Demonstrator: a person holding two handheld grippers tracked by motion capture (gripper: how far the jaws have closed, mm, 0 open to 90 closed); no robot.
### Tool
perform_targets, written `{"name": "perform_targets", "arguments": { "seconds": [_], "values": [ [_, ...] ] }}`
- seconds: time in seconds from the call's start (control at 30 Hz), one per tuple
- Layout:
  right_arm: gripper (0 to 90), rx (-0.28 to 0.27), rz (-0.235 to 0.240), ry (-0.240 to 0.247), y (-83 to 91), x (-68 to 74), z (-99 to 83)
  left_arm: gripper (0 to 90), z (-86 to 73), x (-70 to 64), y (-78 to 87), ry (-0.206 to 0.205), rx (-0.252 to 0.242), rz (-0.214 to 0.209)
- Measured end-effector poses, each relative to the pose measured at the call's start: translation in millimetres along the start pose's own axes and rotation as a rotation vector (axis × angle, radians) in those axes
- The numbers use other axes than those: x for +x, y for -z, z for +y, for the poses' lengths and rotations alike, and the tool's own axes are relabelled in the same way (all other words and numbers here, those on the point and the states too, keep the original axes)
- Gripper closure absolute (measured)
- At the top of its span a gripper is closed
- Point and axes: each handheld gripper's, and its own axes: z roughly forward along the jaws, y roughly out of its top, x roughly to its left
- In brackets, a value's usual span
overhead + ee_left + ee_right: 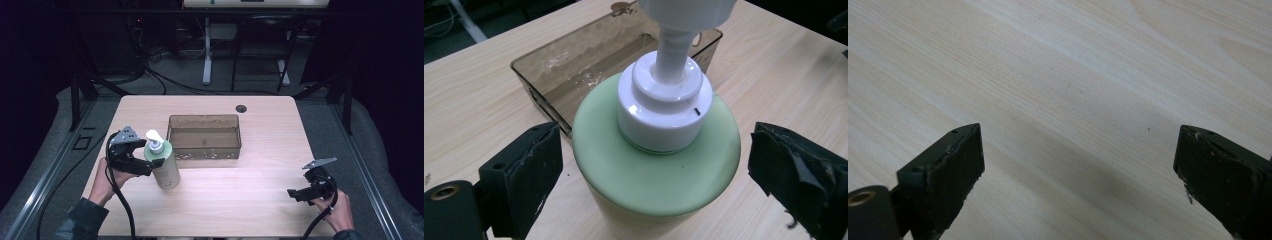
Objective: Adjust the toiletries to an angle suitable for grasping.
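Surface: one light wood table [250, 190], mid-frame in the high view; dark room, grey floor, cables and a desk frame in the upper frame.
Bottle: one green pump bottle [163, 162] with white pump head, upright on the table, left of centre in the high view; centre of the left gripper view.
Left gripper: [142, 161] jaws wide apart, one either side of the bottle's shoulder; in the left gripper view a gap shows at each side, so not clamped. Held by the left hand [106, 177].
Bin: one smoky-brown clear bin [204, 151], just right of and behind the bottle; appears empty.
Right gripper: [295, 194] lower right of the high view, well apart from the bottle; jaws wide apart over bare wood, holding nothing. Held by the right hand [340, 212].
Count: grippers 2, bottle 1, bin 1.
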Motion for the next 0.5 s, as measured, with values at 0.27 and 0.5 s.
{"name": "perform_targets", "arguments": {
  "seconds": [0.27,0.5],
  "values": [
    [5.8,0.004,0.007,0.003,-0.6,0.5,0.4,11.8,0.4,2.8,-8.8,-0.032,0.01,-0.023],
    [6.2,0.005,0.009,0.01,-1.0,0.9,0.8,12.0,1.6,-12.0,-14.9,-0.012,0.0,0.048]
  ]
}}
